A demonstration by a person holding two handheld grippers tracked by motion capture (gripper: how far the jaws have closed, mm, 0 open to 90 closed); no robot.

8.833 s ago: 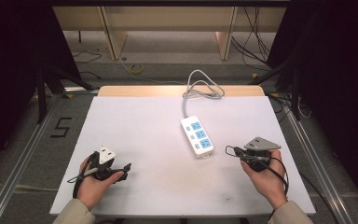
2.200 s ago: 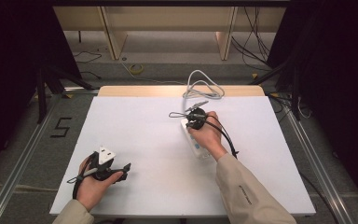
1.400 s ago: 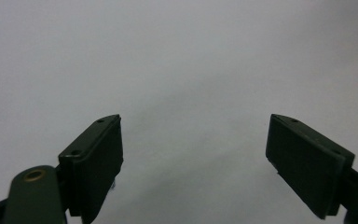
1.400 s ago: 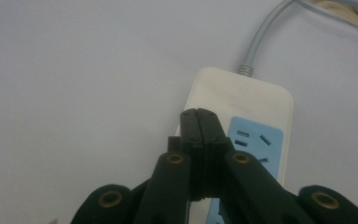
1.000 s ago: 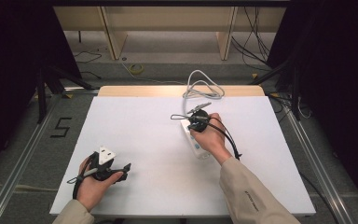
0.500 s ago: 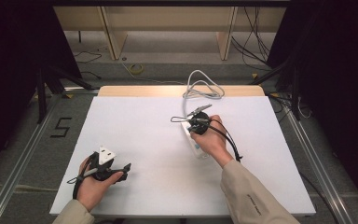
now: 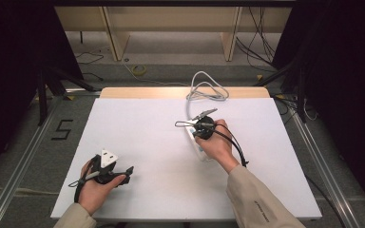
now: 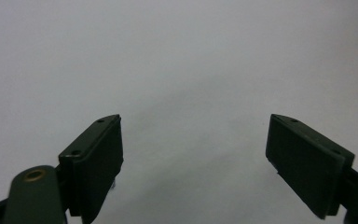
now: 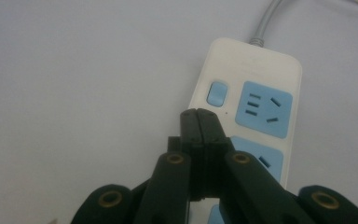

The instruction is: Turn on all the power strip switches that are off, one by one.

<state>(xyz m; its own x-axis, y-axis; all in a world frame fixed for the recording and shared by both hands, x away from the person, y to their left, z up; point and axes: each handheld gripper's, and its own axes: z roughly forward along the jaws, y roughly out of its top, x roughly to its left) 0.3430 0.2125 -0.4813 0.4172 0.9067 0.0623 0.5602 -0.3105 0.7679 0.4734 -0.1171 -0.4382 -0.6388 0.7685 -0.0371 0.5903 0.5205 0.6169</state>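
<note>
White table [image 7: 138, 123] bears power strip [image 9: 256, 107], cord end pointing away.

a white power strip [image 9: 248, 109] lies flat on the white table [image 7: 142, 128], its grey cord [image 7: 204, 90] coiling toward the table's far edge. its face shows pale blue sockets in a row and a small blue switch [image 9: 216, 94] near the cord end.

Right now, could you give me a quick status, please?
Right tool shut, tips over power strip near its switch. Left tool open, empty. Nothing in the way.
</note>
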